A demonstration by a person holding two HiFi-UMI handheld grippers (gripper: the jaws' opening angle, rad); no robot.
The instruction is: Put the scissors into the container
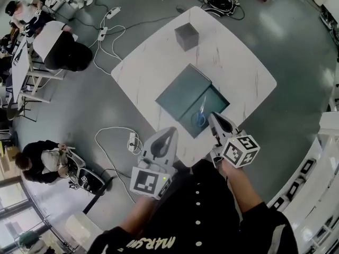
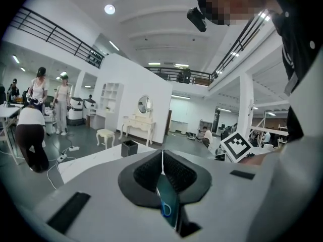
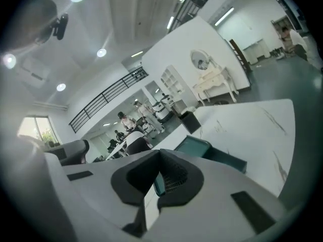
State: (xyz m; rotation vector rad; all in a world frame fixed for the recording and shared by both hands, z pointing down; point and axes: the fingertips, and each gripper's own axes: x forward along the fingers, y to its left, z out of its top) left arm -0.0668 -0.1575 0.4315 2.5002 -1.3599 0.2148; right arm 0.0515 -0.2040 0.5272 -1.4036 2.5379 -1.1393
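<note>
On the white table (image 1: 233,62) a dark teal container (image 1: 221,100) lies open, its lid (image 1: 181,89) folded out to the left. The scissors (image 1: 201,118), with blue handles, lie inside the container's tray. My left gripper (image 1: 170,132) hangs near the table's front edge, left of the tray, shut with nothing in it. My right gripper (image 1: 214,116) is just right of the scissors, also shut and holding nothing. In the left gripper view the pads (image 2: 174,173) meet along a thin line. In the right gripper view the container (image 3: 222,158) shows beyond the shut jaws.
A dark cube (image 1: 186,36) stands at the table's far side, also the dark cube (image 2: 129,148) in the left gripper view. Cables and power strips (image 1: 132,141) lie on the floor to the left. People sit and stand at desks (image 1: 26,62) far left.
</note>
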